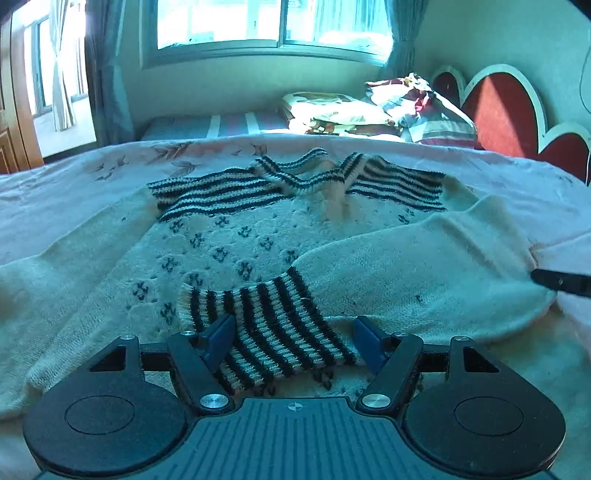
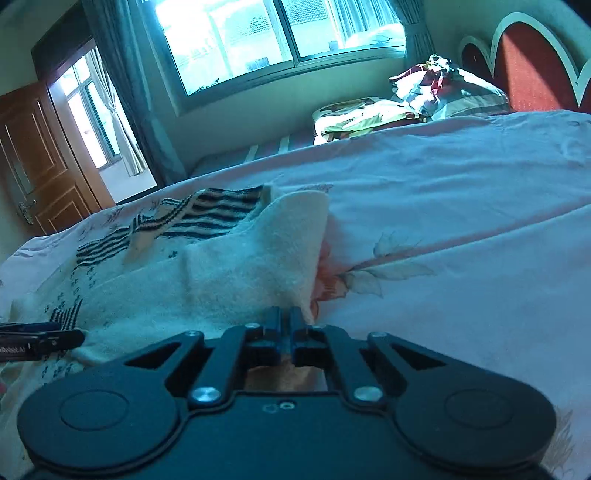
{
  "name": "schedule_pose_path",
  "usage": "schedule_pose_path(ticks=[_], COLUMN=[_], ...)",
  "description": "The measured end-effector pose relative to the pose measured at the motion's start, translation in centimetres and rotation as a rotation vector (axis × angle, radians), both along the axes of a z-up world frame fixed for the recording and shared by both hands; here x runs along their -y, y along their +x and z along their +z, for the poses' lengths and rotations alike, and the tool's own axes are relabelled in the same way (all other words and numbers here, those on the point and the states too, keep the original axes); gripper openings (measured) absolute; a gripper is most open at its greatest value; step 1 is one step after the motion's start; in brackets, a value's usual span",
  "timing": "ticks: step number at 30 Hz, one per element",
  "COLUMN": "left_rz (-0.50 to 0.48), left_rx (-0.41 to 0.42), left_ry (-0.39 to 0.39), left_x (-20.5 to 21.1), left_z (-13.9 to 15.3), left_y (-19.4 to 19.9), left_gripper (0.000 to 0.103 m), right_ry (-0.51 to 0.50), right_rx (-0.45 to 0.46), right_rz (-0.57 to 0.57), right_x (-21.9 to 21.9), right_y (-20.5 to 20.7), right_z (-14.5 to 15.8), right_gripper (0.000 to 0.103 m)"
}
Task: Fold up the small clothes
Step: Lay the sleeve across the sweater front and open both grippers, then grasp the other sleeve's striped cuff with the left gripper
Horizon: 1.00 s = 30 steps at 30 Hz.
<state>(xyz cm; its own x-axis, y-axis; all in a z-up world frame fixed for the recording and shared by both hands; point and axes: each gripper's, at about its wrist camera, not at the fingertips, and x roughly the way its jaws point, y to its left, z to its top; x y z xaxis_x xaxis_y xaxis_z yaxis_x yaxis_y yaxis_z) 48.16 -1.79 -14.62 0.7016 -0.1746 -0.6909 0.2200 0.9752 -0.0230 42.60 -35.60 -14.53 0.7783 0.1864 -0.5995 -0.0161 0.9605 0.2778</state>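
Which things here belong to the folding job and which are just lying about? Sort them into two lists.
Part of the job:
sweater
striped cuff, lying between the open left gripper pads
folded-over sleeve
right gripper, shut at the sleeve's edge

Just lying about:
bedsheet
pile of bedding
headboard
window
door

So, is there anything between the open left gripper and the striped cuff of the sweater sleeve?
Nothing visible stands in the way. The striped cuff already lies between the spread fingers of the left gripper, on the white sweater; the pads do not press on it.
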Motion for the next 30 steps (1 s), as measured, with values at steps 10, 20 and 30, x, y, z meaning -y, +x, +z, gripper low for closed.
schedule_pose_path(ticks=[10, 20, 30], left_rz=[0.089, 0.098, 0.117], left_rx=[0.005, 0.017, 0.040], left_ry=[-0.009, 0.027, 0.040], left_x=[-0.2, 0.4, 0.3], left_z=[1.1, 0.5, 1.1], left_y=[1.8, 1.8, 1.4], left_gripper=[0.070, 0.070, 0.073], right_ry=[0.203, 0.083, 0.007], right_rx=[0.048, 0.060, 0.084], right_rz=[-0.091, -0.085, -0.046], right_x=[4.4, 3.6, 3.7], right_y=[5.9, 7.1, 5.7], right_z=[0.2, -0.4, 1.3], right_gripper=[0.029, 0.008, 0.027])
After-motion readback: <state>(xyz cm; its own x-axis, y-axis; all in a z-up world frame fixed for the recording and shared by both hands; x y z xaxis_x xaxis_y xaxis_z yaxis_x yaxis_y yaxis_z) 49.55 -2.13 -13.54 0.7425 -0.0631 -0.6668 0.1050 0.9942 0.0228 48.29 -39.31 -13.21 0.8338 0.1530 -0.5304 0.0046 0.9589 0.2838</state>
